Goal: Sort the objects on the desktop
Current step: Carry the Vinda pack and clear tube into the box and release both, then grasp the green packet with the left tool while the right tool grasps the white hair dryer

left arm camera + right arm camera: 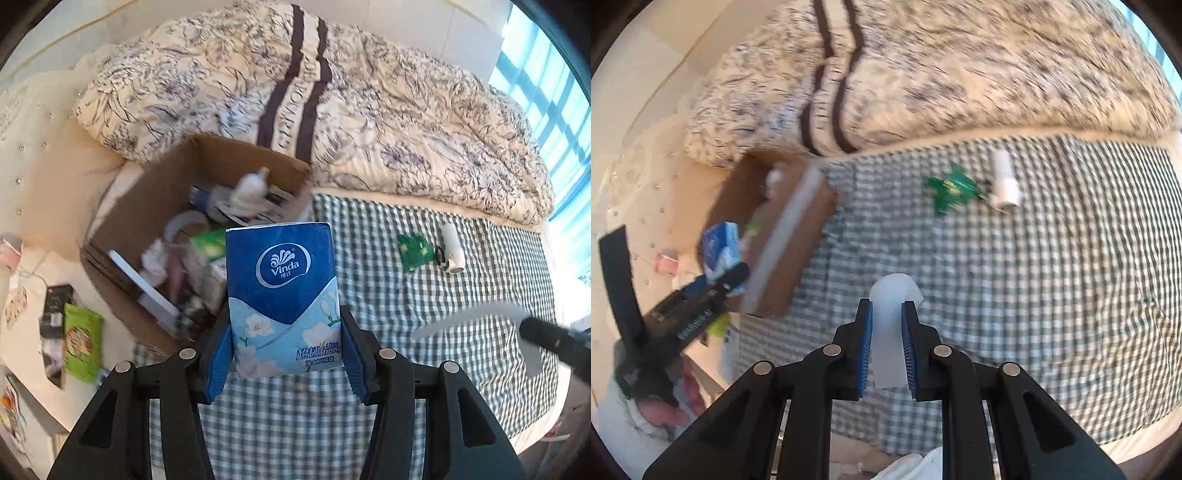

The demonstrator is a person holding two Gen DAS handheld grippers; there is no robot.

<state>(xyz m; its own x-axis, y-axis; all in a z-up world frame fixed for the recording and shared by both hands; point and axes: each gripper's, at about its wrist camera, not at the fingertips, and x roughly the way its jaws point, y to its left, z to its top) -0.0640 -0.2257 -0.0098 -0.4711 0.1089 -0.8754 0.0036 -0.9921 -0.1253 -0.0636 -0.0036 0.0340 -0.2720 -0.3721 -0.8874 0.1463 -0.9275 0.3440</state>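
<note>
Mostly blurred: cardboard box contents; right tongs grip pale sheet, perhaps plastic.

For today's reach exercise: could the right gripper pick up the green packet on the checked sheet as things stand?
Probably not yet: the right gripper is shut on a white strip. The green packet itself lies uncovered.

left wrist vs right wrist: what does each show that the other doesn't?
Left wrist only: inside the cardboard box, the tissue pack's printed front in the left claw, green snack bag beside the bed.
Right wrist only: the right claw shut on a white plastic piece.
Both: checked sheet, green packet, white tube, floral quilt.
</note>
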